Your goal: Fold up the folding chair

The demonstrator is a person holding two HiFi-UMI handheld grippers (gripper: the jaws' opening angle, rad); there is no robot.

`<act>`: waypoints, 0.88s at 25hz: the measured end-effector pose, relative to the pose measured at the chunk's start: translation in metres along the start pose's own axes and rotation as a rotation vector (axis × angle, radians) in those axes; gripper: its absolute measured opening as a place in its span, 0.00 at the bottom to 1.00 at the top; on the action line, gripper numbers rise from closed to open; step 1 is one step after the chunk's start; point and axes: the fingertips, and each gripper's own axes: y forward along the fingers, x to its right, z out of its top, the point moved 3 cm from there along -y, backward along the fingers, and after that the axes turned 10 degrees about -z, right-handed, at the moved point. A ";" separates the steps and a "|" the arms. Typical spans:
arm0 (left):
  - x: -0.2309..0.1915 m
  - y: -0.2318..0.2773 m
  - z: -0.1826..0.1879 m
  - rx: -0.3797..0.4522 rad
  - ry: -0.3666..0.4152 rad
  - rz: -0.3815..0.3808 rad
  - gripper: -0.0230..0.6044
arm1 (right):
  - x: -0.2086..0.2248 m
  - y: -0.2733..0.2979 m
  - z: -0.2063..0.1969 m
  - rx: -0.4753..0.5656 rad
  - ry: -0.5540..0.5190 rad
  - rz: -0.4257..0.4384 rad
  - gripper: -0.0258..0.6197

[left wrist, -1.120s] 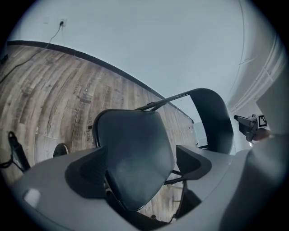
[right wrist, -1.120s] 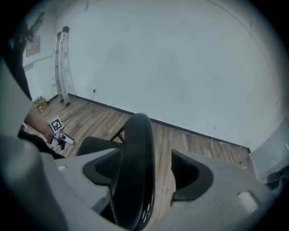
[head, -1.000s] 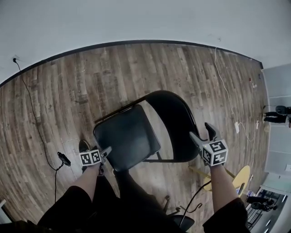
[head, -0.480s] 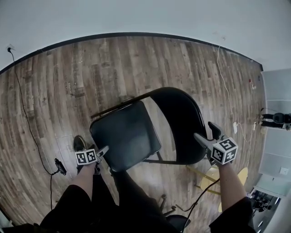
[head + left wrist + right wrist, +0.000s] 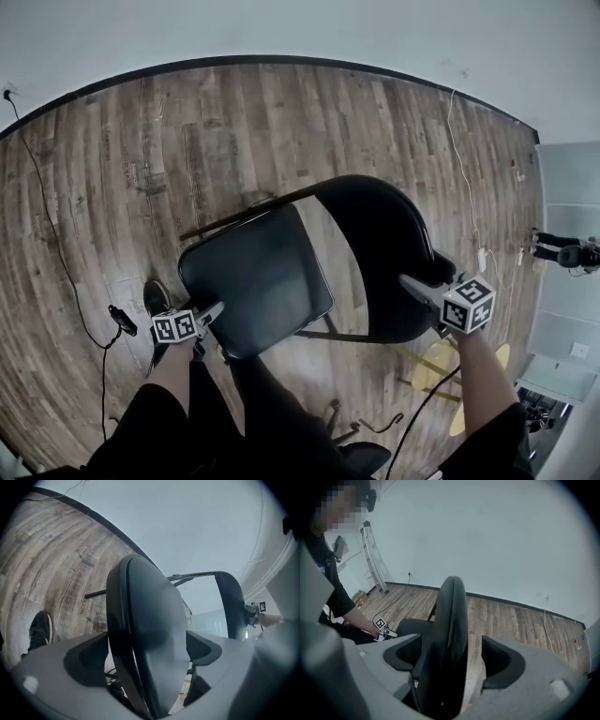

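1. While both grippers have sunk lower than a second ago, the black padded metal folding chair (image 5: 258,281) stands unfolded between them.
2. The left gripper (image 5: 214,314) has just been opening its jaws. They now gape wide astride the front edge of the seat (image 5: 150,634), not clamping it.
3. The right gripper (image 5: 427,278), likewise just widened, straddles the rim of the curved backrest (image 5: 380,244) with a gap showing.
4. Brown wood-plank floor (image 5: 141,169) lies below both grippers, a black cable (image 5: 56,234) trails left of the left one, and a white wall (image 5: 281,28) stands beyond.
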 end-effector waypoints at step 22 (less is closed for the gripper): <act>-0.012 0.026 -0.020 -0.080 -0.023 -0.044 0.81 | -0.023 0.009 -0.015 -0.180 -0.079 0.151 0.34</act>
